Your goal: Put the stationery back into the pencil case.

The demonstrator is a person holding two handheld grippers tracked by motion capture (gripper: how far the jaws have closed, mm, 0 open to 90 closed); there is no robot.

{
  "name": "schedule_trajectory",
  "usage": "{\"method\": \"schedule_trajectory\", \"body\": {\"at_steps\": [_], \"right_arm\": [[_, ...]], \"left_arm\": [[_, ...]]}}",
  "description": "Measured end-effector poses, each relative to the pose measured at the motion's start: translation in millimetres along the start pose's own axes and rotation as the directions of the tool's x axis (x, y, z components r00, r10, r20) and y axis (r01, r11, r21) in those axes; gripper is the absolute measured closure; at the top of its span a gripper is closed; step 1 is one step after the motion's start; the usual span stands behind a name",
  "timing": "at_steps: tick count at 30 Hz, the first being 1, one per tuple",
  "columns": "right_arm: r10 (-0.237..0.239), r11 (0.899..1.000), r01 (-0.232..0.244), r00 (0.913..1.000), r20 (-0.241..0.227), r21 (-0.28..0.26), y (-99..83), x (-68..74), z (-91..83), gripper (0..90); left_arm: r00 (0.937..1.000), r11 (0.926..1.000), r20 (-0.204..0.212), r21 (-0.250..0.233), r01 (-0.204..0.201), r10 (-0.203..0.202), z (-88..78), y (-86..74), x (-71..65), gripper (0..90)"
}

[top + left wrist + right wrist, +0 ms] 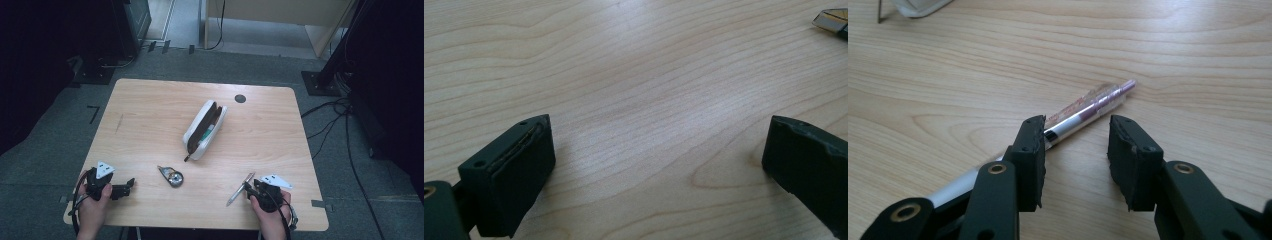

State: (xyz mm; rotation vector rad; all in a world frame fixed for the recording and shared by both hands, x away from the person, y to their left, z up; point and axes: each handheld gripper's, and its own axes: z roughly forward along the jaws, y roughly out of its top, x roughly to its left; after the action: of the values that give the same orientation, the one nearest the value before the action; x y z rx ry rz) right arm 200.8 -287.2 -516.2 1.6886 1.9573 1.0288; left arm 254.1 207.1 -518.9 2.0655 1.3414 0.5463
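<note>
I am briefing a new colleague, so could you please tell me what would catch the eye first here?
An open white pencil case with a dark inside lies mid-table. Near the front edge, the right gripper stands open beside a silver pen; a small metal tape measure lies left of it.

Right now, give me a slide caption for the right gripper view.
Right gripper with jaws open beside a silver pen lying on the wooden table.

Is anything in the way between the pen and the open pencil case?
No. Bare table lies between the pen, by the right gripper, and the pencil case. The small metal tool sits off to the left.
</note>
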Motion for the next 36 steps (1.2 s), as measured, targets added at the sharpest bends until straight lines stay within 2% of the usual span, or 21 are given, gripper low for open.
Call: {"method": "schedule_trajectory", "body": {"at_steps": [5, 16, 20, 22, 23, 24, 27, 32, 36], "right_arm": [[-0.003, 1.0, 0.003, 0.9994, -0.033, 0.004, 3.8, 4.6, 5.5, 58.0], [-0.076, 0.997, 0.078, 0.9923, -0.098, 0.014, 14.8, 22.4, 19.5, 56.6], [-0.128, 0.992, 0.126, 0.9778, -0.166, -0.023, 16.0, 19.4, 8.8, 61.0], [-0.139, 0.99, 0.136, 0.9747, -0.175, -0.031, 15.5, 17.8, 6.7, 62.1], [-0.152, 0.988, 0.147, 0.9711, -0.184, -0.039, 14.5, 15.8, 3.3, 62.6], [-0.174, 0.985, 0.167, 0.964, -0.201, -0.049, 11.4, 10.9, -2.8, 65.3], [-0.179, 0.984, 0.173, 0.9604, -0.214, -0.044, 6.5, 5.8, -8.1, 67.9], [-0.221, 0.975, 0.217, 0.9408, -0.257, -0.045, -3.7, 4.4, -14.7, 69.2], [-0.229, 0.973, 0.229, 0.9396, -0.255, -0.027, -12.1, 3.9, -13.3, 70.9]], "left_arm": [[1.0, 1.0, 0.0, 0.0, 0.0, 0.0, 0.0, 0.0, 0.0, 0.7], [1.0, 1.0, 0.0, 0.0, 0.0, 0.0, 0.0, 0.0, 0.0, 0.7], [1.0, 1.0, 0.0, 0.0, 0.0, 0.0, 0.0, 0.0, 0.0, 0.7], [1.0, 1.0, 0.0, 0.0, 0.0, 0.0, 0.0, 0.0, 0.0, 0.7], [1.0, 1.0, 0.0, 0.0, -0.001, 0.001, 0.0, 0.0, 0.1, 0.7], [1.0, 1.0, 0.0, 0.0, 0.0, 0.0, 0.0, 0.0, 0.0, 0.7], [1.0, 1.0, 0.0, 0.0, 0.0, 0.0, 0.0, 0.0, 0.0, 0.7], [1.0, 1.0, 0.0, 0.0, 0.0, 0.0, 0.0, 0.0, 0.0, 0.7], [1.0, 1.0, 0.0, 0.0, 0.0, 0.0, 0.0, 0.0, 0.0, 0.7]]}}
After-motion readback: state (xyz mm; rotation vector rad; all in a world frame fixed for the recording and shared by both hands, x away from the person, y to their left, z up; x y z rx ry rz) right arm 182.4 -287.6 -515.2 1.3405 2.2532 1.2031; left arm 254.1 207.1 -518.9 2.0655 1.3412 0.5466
